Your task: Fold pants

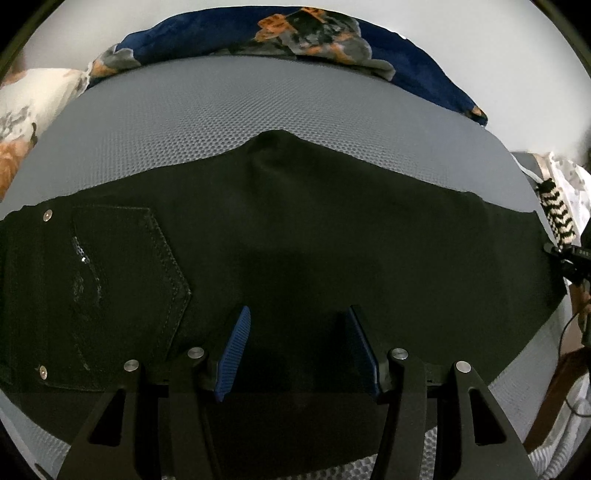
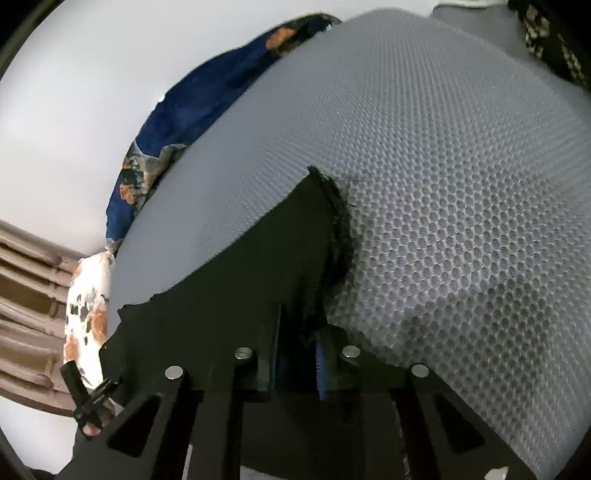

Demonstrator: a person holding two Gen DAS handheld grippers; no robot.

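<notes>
While the black pants (image 1: 295, 236) stretch across the middle of the left wrist view, bare grey mesh mattress (image 1: 258, 99) fills the band above them up to the blue floral bedding (image 1: 221, 33). The left gripper (image 1: 299, 347) hovers over the fabric, jaws spread, nothing between them. Low in the right wrist view, the right gripper (image 2: 297, 363) pinches the frayed hem (image 2: 338, 221) end.

Pants (image 1: 295, 229) matt black cloth; mattress (image 1: 221, 107) grey honeycomb mesh.
</notes>
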